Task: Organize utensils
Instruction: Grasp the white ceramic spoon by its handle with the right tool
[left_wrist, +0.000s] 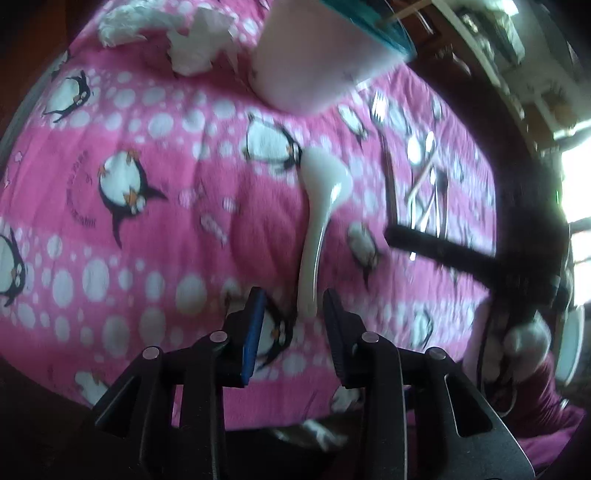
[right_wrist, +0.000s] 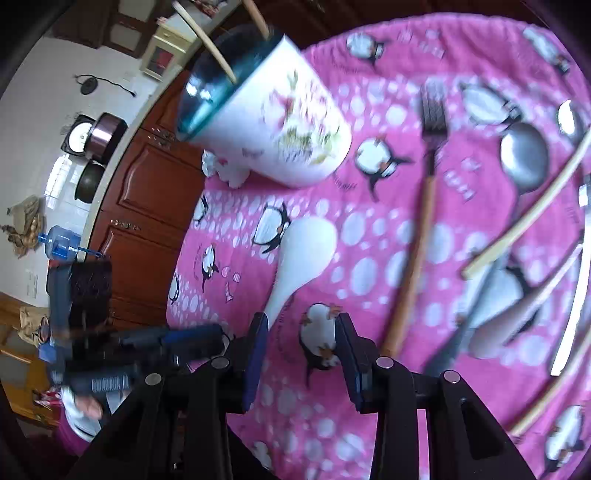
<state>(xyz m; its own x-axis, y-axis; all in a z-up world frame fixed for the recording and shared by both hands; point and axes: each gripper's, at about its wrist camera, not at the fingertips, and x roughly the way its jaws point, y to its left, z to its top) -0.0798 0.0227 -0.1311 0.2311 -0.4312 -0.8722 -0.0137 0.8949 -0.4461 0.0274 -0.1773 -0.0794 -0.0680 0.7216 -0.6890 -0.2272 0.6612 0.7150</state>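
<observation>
Left tongs (left_wrist: 293, 314) open, white rice paddle (left_wrist: 320, 206) lying flat on the pink penguin cloth (left_wrist: 147, 229), its handle end just inside the gap, pads not pressing. Right tongs (right_wrist: 301, 345) open, empty, over the cloth. Fork (right_wrist: 424, 206), spoons (right_wrist: 524, 155), chopsticks (right_wrist: 524, 210) lie right of paddle; floral holder (right_wrist: 280, 122) stands far.

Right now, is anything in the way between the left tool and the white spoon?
No, nothing visible is in the way. The white spoon lies bare on the pink cloth, its handle end just ahead of the open left tool. The fork lies off to the spoon's right.
</observation>
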